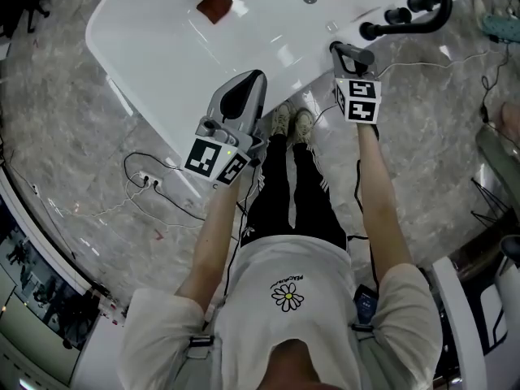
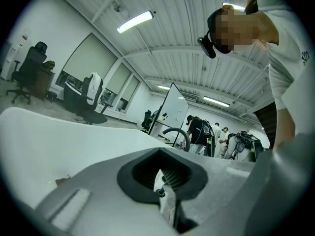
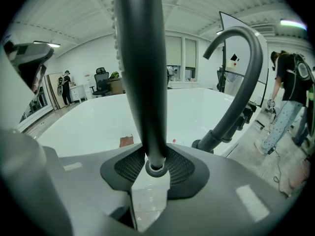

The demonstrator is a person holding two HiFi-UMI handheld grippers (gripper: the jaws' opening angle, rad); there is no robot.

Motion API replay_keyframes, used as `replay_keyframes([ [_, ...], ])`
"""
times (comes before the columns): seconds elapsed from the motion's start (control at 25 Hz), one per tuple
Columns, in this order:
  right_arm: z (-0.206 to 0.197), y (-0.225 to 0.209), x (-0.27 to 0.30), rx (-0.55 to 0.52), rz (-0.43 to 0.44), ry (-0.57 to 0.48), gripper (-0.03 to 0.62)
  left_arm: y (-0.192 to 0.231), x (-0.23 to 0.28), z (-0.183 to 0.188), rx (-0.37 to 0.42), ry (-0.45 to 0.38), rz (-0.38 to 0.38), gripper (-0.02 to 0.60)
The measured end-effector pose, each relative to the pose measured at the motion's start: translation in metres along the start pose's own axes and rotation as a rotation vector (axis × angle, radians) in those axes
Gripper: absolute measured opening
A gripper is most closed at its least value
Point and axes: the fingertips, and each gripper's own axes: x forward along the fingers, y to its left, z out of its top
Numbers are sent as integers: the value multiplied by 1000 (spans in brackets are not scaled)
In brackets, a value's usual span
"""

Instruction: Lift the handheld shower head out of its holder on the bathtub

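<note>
Right gripper view shows the right tongs [image 3: 156, 170] closed narrowly on the dark handle of the handheld shower head [image 3: 140, 73]. The handle stands upright between the pads, with its ringed lower end just at them. Whether that end sits in its holder cannot be told. Just beside it, on the rim of the white bathtub [image 3: 98, 117], rises the curved black spout [image 3: 238, 73]. From the head view, the right tongs [image 1: 348, 55] sit at the near rim of the bathtub [image 1: 162, 55], next to the spout [image 1: 414, 10]. The left tongs [image 1: 246, 88] hang apart from them over the tub's edge, and a brown patch [image 1: 214, 6] lies inside the tub. Left gripper view shows the left tongs [image 2: 165, 181] drawn nearly together with nothing between them.
</note>
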Motion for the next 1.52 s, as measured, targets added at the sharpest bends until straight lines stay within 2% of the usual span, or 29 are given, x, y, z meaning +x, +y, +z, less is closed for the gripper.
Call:
replay_keyframes([
  [0.2,35,-4,-45,13,-28,-69,150,-12,-12,30,16,-30,4,0],
  [0.44,131,-7,-113,15,-71,-260,150,-22,-28,96,121,-107,-4,0],
  [0.76,237,8,-213,-35,-50,-392,150,-52,-42,195,205,-263,21,0],
  [0.88,260,24,-248,-54,-6,-438,152,-65,-47,217,200,-313,10,0],
  [1.04,294,35,-294,-67,1,-547,152,-83,-48,245,222,-375,-17,0],
  [1.32,335,50,-359,-56,39,-676,152,-107,-43,269,222,-372,0,0],
  [1.52,332,66,-371,-56,24,-710,152,-123,-47,273,252,-385,-14,0],
])
